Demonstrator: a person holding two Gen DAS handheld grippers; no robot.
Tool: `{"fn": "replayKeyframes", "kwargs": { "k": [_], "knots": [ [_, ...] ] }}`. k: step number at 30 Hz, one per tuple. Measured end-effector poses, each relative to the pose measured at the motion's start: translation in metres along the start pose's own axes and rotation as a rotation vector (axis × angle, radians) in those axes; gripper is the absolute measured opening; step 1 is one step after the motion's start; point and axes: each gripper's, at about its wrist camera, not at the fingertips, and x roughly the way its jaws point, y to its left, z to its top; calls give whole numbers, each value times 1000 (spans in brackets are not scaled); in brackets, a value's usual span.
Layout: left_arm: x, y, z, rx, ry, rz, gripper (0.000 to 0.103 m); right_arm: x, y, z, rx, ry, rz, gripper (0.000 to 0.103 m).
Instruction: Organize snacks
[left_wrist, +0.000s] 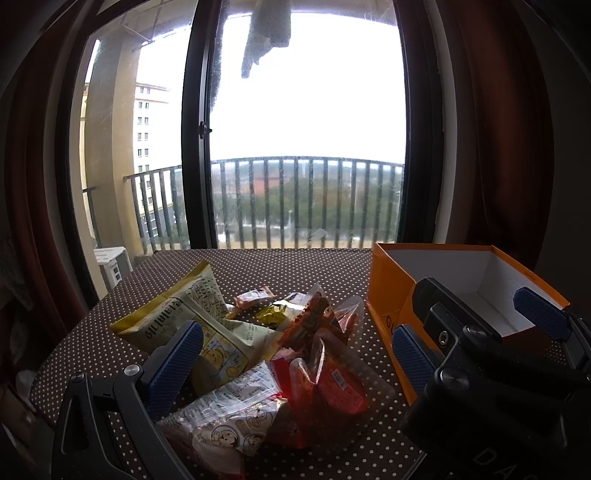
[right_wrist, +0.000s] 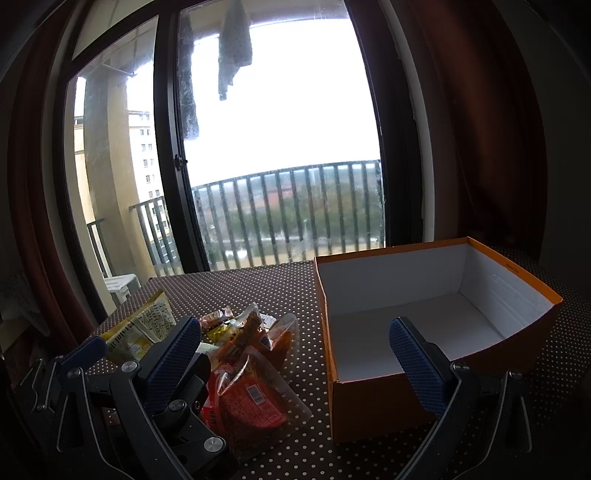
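A pile of snack packets lies on the polka-dot table: a yellow bag, a white cartoon-printed packet, a clear packet of red snacks and small wrappers. An empty orange box with a white inside stands to their right. My left gripper is open over the pile and holds nothing. My right gripper is open and empty, between the pile and the box's front left corner. In the left wrist view the right gripper stands in front of the box.
The table's far edge meets a tall window with a balcony railing. Dark red curtains hang on both sides. A white unit sits outside at the left. The left gripper shows at the right wrist view's lower left.
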Motion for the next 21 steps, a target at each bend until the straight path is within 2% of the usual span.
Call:
{"fn": "replayKeyframes", "kwargs": {
  "k": [21],
  "knots": [
    [-4,-2,0,7,-8,-2,102,-2,1,0,-2,1,2,103]
  ]
}}
